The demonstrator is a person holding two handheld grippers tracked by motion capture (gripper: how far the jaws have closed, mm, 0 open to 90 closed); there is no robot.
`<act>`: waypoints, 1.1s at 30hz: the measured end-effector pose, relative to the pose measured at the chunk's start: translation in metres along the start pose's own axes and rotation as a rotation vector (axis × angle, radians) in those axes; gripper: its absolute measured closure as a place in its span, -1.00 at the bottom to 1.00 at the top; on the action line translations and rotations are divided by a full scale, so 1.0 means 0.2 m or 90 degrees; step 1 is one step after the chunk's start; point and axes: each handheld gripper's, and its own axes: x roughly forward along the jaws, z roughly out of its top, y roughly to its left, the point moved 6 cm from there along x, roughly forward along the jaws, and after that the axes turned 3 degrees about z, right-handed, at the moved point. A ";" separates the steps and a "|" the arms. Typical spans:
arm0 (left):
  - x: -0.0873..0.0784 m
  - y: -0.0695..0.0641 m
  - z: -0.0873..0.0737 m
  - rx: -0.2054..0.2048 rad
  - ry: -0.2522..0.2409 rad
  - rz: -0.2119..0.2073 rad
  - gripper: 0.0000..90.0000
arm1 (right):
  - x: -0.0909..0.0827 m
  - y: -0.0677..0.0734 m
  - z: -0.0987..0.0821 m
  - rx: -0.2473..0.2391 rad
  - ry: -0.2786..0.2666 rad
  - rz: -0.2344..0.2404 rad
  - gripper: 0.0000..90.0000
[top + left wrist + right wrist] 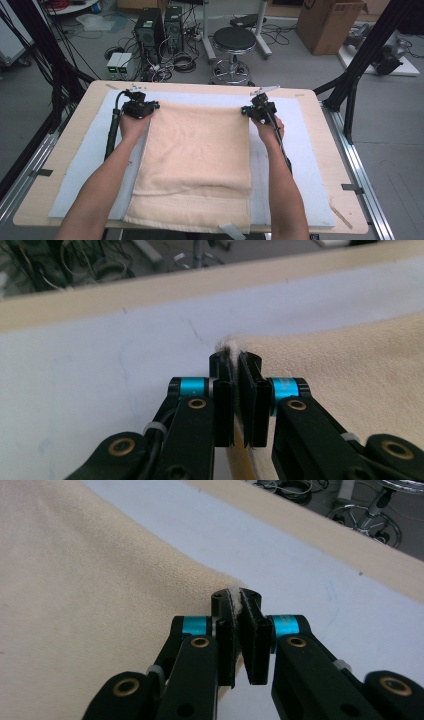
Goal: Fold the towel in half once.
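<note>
Towel (197,150) corners are the whole story here: the left gripper (150,106) pinches the far corner at about ten o'clock on the table, and the right gripper (248,111) pinches its twin at about two o'clock. In the left gripper view the black jaws are closed tight on a tuft of cream cloth (232,347), and the right gripper view shows the same bite on the other corner (234,596). Holding both far corners at once keeps that edge straight and taut, which I judge is the point if the fold is to land square.

The cloth lies folded on a pale blue mat (300,150) that covers most of the wooden table (75,115), with its near edge hanging close to the six o'clock rim. The upper layer stops short of the lower one near the person, so a strip of the lower layer shows.

Room to move looks generous: bare mat runs beyond the far edge toward twelve o'clock, and wide strips lie free at three and nine. The cables (112,132) trail back along the forearms, apart from the cloth.
</note>
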 end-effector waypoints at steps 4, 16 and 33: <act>0.00 0.03 0.00 0.000 0.000 -0.014 0.54 | 0.01 -0.03 0.05 -0.001 -0.022 -0.009 0.49; -0.27 -0.10 -0.18 0.049 -0.028 -0.135 0.23 | -0.15 0.20 -0.12 -0.031 -0.044 0.085 0.20; -0.73 -0.29 -0.50 0.134 -0.071 -0.200 -0.05 | -0.47 0.59 -0.46 -0.105 -0.088 0.152 -0.14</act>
